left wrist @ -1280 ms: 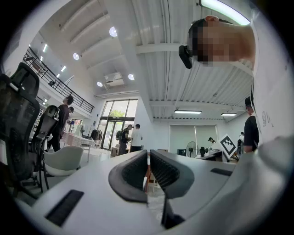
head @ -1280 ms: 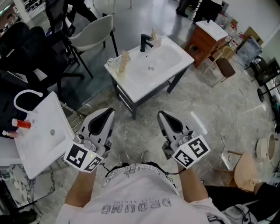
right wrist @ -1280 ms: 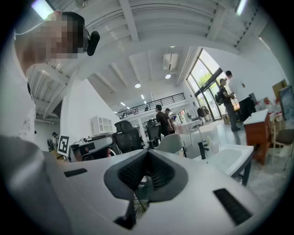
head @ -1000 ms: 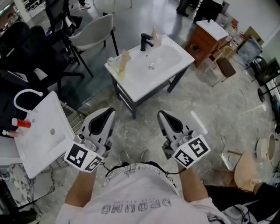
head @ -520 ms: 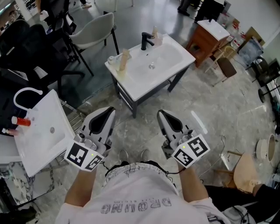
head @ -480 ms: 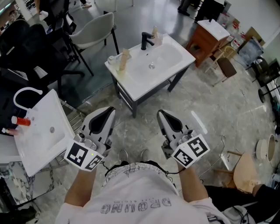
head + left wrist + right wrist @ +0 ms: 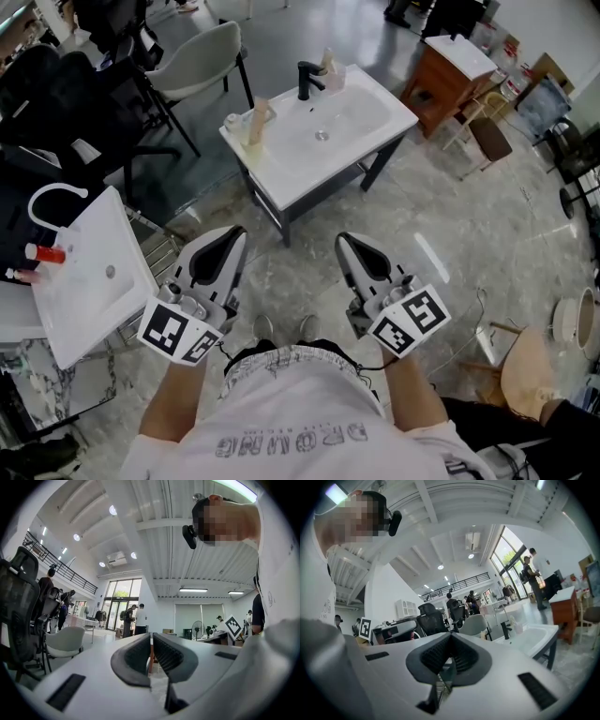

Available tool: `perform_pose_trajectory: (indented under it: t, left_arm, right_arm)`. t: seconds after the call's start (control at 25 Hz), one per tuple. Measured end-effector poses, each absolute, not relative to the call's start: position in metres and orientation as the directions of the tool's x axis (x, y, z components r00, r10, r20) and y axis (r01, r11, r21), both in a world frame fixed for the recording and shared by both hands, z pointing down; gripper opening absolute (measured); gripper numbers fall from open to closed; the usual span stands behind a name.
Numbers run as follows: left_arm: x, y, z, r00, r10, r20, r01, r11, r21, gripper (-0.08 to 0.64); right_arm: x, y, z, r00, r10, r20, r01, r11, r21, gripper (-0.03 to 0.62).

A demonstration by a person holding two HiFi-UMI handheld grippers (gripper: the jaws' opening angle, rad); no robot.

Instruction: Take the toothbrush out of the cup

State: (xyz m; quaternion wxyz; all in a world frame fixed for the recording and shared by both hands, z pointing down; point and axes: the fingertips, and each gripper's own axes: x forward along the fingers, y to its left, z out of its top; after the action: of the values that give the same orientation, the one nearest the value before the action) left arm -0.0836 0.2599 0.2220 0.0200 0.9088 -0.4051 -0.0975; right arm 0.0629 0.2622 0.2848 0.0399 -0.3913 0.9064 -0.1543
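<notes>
1. While both hands hang low at the person's waist, the left gripper (image 7: 223, 242) has its jaws pressed together on nothing. The right gripper (image 7: 349, 242) is likewise closed and empty.
2. Task thing: the toothbrush and cup are too small to read for sure. Best guess is the tan upright item (image 7: 255, 117) on the corner of the white sink (image 7: 370, 112), well ahead of both grippers and more in line with the left one. A second small item (image 7: 329, 67) stands just beside the black tap (image 7: 309, 80), further ahead. I can't tell which one is the cup.
3. Change: compared with a second ago, the sink sits slightly higher and further left in the head view, while the grippers keep the same spot. This reads as the head or body shifting, at most the start of an approach.
4. Meaning: the task hasn't begun. The person must still close the distance and spread one gripper before reaching.
5. Another white basin (image 7: 84, 272) lies just left of the left gripper and is probably not the target.
</notes>
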Motion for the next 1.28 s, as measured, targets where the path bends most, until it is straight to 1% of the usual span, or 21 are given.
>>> perform_pose_trajectory:
  t: [0.52, 0.8, 1.08, 1.16, 1.28]
  left_arm:
    - [-0.033, 0.269, 0.224, 0.633, -0.76, -0.148, -0.758, -0.647, 0.08, 0.034]
    - [-0.029, 0.271, 0.227, 0.639, -0.758, -0.131, -0.756, -0.65, 0.073, 0.037]
    - [-0.038, 0.273, 0.227, 0.638, -0.76, -0.128, -0.758, -0.648, 0.069, 0.037]
    - [-0.041, 0.273, 0.228, 0.638, -0.76, -0.126, -0.759, -0.648, 0.066, 0.049]
    - [-0.046, 0.274, 0.23, 0.635, -0.763, -0.121, -0.762, -0.644, 0.065, 0.087]
  right_arm:
    - [0.112, 0.263, 0.283, -0.709, -0.704, 0.041, -0.681, 0.668, -0.3, 0.008]
    - [0.116, 0.264, 0.28, -0.702, -0.711, 0.037, -0.687, 0.664, -0.294, 0.011]
    - [0.108, 0.267, 0.277, -0.695, -0.718, 0.03, -0.695, 0.662, -0.28, 0.034]
    - [0.106, 0.267, 0.277, -0.694, -0.719, 0.03, -0.697, 0.661, -0.278, 0.044]
    - [0.102, 0.268, 0.279, -0.692, -0.721, 0.032, -0.7, 0.659, -0.277, 0.052]
